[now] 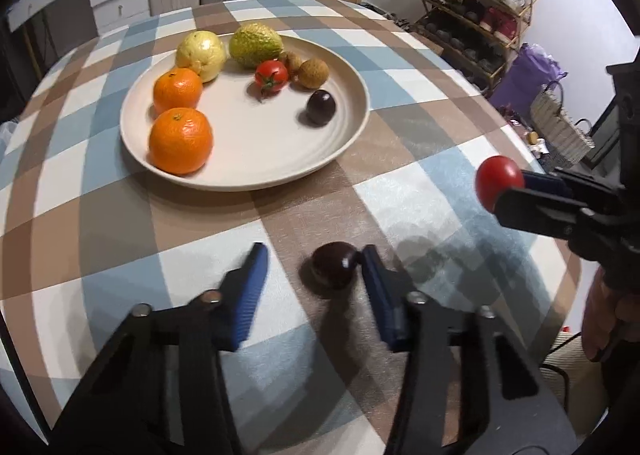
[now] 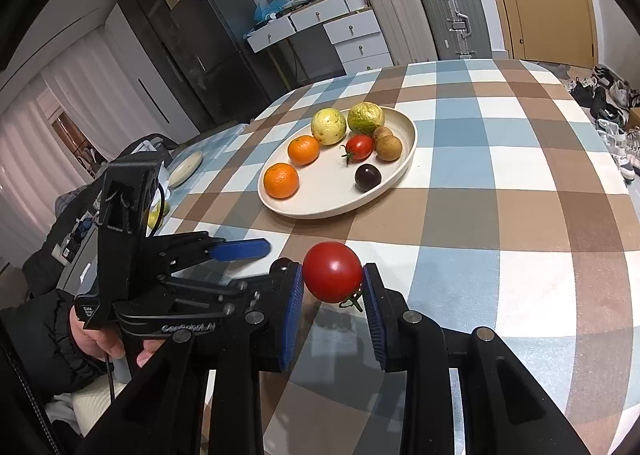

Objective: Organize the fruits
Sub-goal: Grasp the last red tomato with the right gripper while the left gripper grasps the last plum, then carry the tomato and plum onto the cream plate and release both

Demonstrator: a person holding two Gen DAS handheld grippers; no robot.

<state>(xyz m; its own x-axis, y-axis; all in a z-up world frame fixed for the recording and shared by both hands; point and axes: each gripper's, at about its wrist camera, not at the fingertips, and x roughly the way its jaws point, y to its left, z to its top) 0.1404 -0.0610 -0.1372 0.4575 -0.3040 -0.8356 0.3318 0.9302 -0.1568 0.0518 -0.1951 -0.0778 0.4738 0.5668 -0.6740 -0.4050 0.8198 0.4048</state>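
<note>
The counter (image 1: 420, 191) carries a soft checked cloth in blue, brown and white. On it sits a round, cream plate (image 1: 256, 171) with a low raised rim and faint concentric rings. The plate holds two glossy, dimpled oranges (image 1: 181, 140), a pale yellow lumpy fruit (image 1: 201, 51), a rough green fruit (image 1: 256, 45), a stemmed tomato (image 1: 272, 75), two small brown rough-skinned fruits (image 1: 314, 73) and a dark, shiny plum (image 1: 321, 106).

The left tool (image 1: 312, 259) has ribbed blue pads on black arms. It straddles a second dark round fruit (image 1: 334, 263) resting on the cloth near the plate; the right-hand pad touches it, the other pad stands clear, so the tool is not clamped. The right tool (image 2: 333, 275) is closed on a smooth red tomato (image 2: 333, 271), held above the cloth, its green stalk pointing down.

The right wrist view alone shows the hand (image 2: 100, 339) and dark padded sleeve holding the left tool, and a small plate (image 2: 186, 167) at the counter's far edge. The left wrist view alone shows the fruit between the left pads in full.
</note>
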